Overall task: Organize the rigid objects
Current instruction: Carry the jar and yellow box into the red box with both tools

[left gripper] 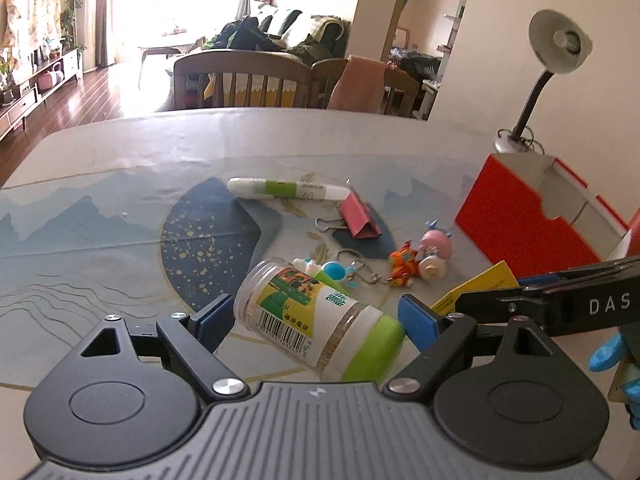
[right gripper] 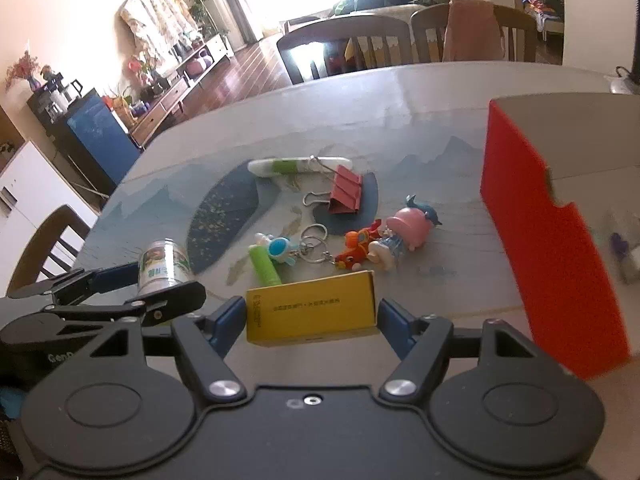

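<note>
Left tongs [left gripper: 316, 320]: blue pads closed on a clear plastic jar with green lid [left gripper: 320, 320], held tilted above the table [left gripper: 120, 152].
Right tongs [right gripper: 312, 320]: blue pads clamped on a flat yellow cardboard box [right gripper: 312, 312], lifted off the table.
Middle of table: keyring toys [right gripper: 280, 252], orange figure [right gripper: 356, 250], pink figurine [right gripper: 404, 234].
Farther: red binder clip [right gripper: 346, 194], white-and-green pen [right gripper: 298, 167].
Right side: open red cardboard box [right gripper: 552, 240].

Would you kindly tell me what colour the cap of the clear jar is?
Lime green; the jar's cap shows best in the left wrist view.
</note>
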The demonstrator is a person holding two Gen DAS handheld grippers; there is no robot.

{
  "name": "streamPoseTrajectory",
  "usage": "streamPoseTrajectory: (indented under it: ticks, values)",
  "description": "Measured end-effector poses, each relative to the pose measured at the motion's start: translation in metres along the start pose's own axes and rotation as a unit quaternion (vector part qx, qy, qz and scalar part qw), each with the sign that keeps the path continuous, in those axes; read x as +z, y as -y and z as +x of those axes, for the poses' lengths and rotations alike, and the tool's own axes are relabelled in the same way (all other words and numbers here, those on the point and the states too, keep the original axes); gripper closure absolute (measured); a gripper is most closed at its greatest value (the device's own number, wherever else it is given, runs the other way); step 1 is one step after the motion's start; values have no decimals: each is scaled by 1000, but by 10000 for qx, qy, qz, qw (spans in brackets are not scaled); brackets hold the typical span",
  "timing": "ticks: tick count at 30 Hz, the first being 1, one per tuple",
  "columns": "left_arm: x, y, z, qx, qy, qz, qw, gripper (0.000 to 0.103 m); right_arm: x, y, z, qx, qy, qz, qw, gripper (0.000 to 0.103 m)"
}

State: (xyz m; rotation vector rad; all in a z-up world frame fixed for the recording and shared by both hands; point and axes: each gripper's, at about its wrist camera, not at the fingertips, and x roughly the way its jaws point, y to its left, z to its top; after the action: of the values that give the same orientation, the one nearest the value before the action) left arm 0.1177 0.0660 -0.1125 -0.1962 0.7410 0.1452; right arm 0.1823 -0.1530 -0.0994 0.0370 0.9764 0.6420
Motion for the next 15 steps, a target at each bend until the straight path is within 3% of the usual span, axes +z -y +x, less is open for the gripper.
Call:
streamPoseTrajectory:
  ticks: [15]
  values:
    - [12,31,-74,-321,43,39,9995,14,-11,-23,-85,-159,511,126,9985,31]
